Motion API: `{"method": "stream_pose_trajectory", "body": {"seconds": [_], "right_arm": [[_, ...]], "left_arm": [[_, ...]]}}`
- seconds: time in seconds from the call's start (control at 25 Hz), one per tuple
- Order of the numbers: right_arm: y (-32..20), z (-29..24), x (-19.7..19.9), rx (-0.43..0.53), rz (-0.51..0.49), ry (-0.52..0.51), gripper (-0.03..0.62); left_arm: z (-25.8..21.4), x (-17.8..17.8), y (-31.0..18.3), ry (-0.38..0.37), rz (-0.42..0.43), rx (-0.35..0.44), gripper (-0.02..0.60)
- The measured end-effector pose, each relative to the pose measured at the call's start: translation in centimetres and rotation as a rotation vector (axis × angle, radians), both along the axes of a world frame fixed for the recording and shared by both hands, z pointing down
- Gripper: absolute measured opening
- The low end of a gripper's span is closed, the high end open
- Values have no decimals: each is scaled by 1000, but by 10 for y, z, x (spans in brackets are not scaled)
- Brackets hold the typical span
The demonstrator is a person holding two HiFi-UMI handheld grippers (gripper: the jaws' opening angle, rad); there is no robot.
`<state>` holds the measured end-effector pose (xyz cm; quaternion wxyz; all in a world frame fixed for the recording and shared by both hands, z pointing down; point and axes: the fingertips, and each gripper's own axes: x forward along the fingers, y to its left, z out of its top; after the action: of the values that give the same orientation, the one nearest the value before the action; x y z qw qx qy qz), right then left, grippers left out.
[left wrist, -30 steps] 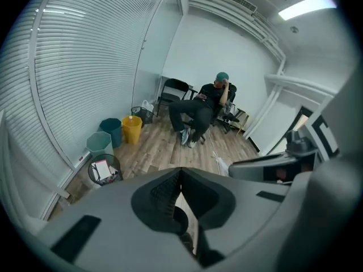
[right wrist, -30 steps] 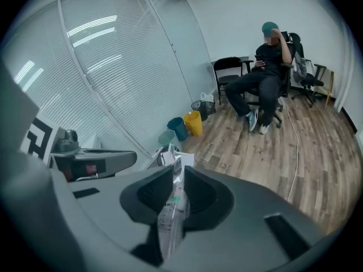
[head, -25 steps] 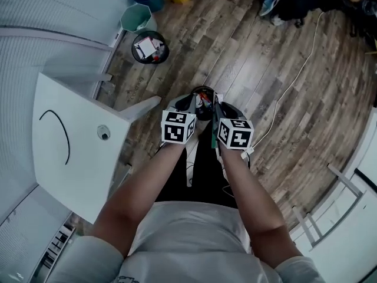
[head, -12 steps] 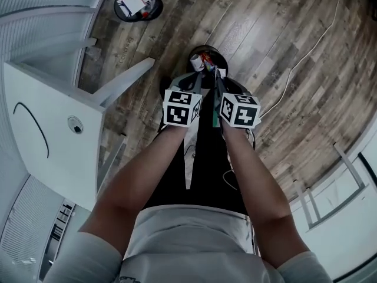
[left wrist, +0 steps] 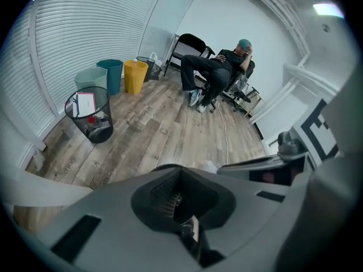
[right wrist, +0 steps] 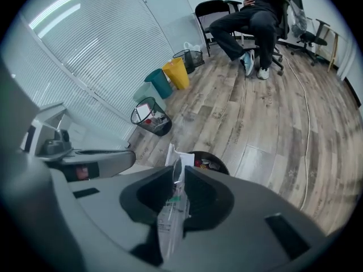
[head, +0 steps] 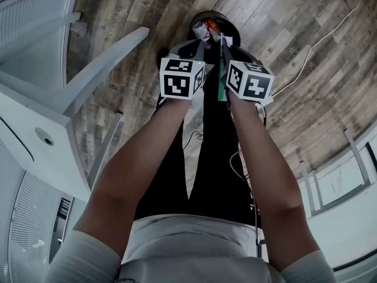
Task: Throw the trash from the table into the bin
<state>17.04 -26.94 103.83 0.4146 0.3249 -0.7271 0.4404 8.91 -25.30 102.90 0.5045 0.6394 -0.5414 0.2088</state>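
Directly below the head camera, a person's two bare forearms reach down side by side over a wood-plank floor (head: 306, 52), each hand holding a grey claw tool with a black-and-white marker cube on top. The right claw (right wrist: 180, 177) is clenched on a thin, clear plastic wrapper (right wrist: 170, 220) with some green print. The wrapper stands on edge between the jaws, its upper end sticking out past the tips. That wrapper hangs just above a small round black bin (right wrist: 226, 164) on the floor, which already holds a pale rolled piece and some colourful scraps. The left claw (left wrist: 180, 173) sits just beside the right one, over the same bin, with its jaws pressed together. A pale sliver (left wrist: 194, 227) shows where they meet, too small to name. A white desk (head: 29, 128) fills the left edge of the head view, with a slanted white leg running toward the bin. Farther off, by a wall of window blinds, stand a black mesh bin (right wrist: 150, 118) with paper in it, a teal bin (right wrist: 160, 83) and a yellow bin (right wrist: 177, 72). Across the room a person in dark clothes (right wrist: 255, 16) sits in an office chair, and a pale cable (right wrist: 306, 123) trails over the floor.
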Motion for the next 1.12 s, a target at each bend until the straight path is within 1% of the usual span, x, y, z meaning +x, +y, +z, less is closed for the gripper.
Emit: {"method": "stream_pose_trajectory", "body": {"seconds": [0.2, 0.32, 0.52, 0.56, 0.6, 0.64, 0.96, 1.12], "right_arm": [[4, 21, -1, -12, 0, -3, 65], [9, 31, 0, -40, 26, -13, 66], [7, 39, 1, -29, 56, -9, 66], [8, 40, 1, -31, 60, -14, 86], [10, 41, 1, -37, 64, -18, 130], [11, 42, 1, -43, 66, -18, 144], [15, 40, 13, -35, 85, -10, 150], [13, 25, 14, -18, 86, -7, 150]], "left_arm": [[12, 1, 10, 14, 1, -9, 6], [17, 1, 15, 18, -8, -23, 6], [23, 0, 20, 20, -2, -28, 6], [24, 0, 23, 20, -3, -32, 6], [25, -1, 25, 21, -4, -36, 6], [25, -1, 26, 21, -5, -38, 6], [24, 0, 33, 22, -5, -34, 6], [11, -2, 34, 17, -1, -24, 6]]}}
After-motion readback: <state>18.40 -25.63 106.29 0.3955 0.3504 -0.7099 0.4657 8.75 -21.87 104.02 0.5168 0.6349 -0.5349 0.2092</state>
